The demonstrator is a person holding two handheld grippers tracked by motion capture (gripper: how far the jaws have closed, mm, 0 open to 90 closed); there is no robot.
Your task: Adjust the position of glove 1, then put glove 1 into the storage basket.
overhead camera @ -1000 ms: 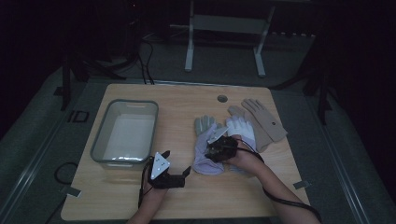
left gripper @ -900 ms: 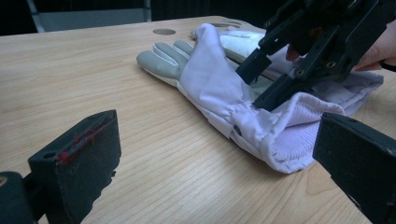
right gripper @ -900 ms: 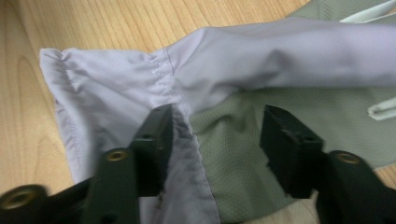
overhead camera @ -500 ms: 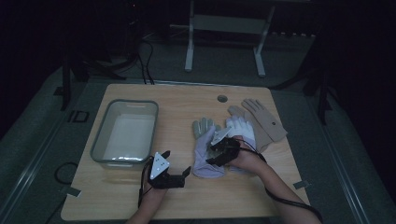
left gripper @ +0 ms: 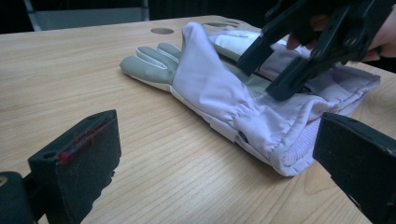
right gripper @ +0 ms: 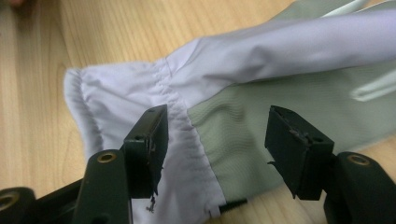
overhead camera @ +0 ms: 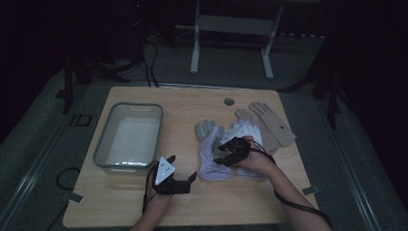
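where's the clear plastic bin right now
In the high view the clear rectangular plastic bin sits on the left half of the wooden table, left of the pale lavender glove.

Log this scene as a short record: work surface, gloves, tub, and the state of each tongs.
surface: wooden table
nearest glove: white and grey glove, flat on the table
other gloves: white glove and tan glove beside it
tub: grey tub, at table's left
right tongs: open, jaws astride the glove's cuff seam
left tongs: open, low over the table, aimed at the cuff
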